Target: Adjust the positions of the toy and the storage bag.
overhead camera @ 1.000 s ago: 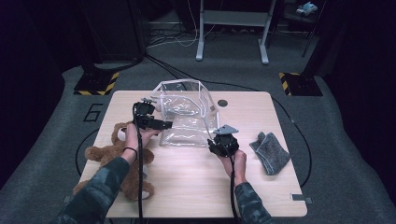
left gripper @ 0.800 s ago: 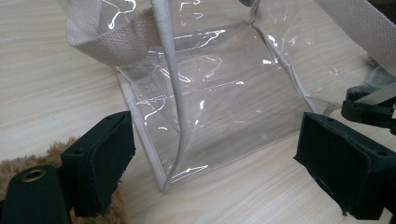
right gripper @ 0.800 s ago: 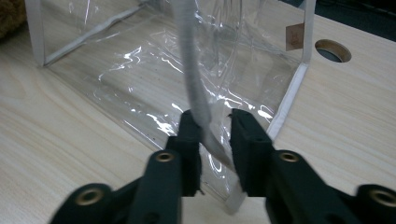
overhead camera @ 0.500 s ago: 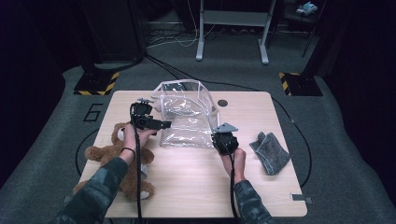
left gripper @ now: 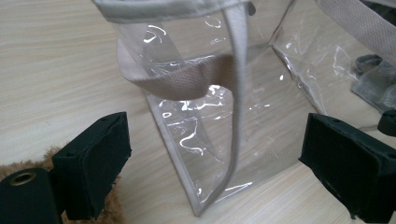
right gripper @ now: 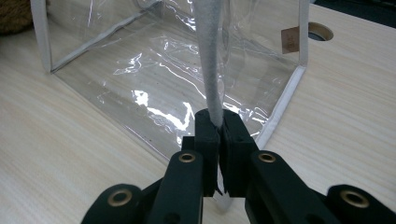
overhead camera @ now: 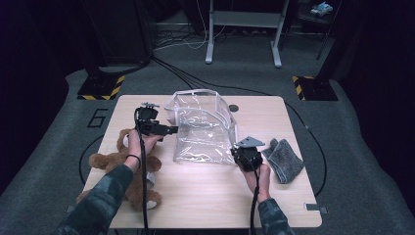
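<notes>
A clear plastic bag (overhead camera: 201, 128) with white trim lies on the wooden table (overhead camera: 195, 196), its mouth facing the far side. My right gripper (overhead camera: 239, 151) is at the bag's near right corner, shut on the white trim strip (right gripper: 209, 60), which rises straight from between the jaws of my right gripper (right gripper: 218, 128). My left gripper (overhead camera: 172, 130) hovers at the bag's left side, open. In the left gripper view the bag's corner seam (left gripper: 187, 177) stands between the wide-apart jaws of my left gripper (left gripper: 219, 158), touching neither pad.
A brown teddy bear (overhead camera: 117, 161) lies at the table's left under the left forearm. A crumpled grey cloth (overhead camera: 284, 157) sits right of the right gripper. A cable hole (overhead camera: 233, 107) is in the table behind the bag.
My right gripper has closed on the bag's trim and shifted slightly right and nearer, pulling that corner with it. The left gripper has stayed put.
</notes>
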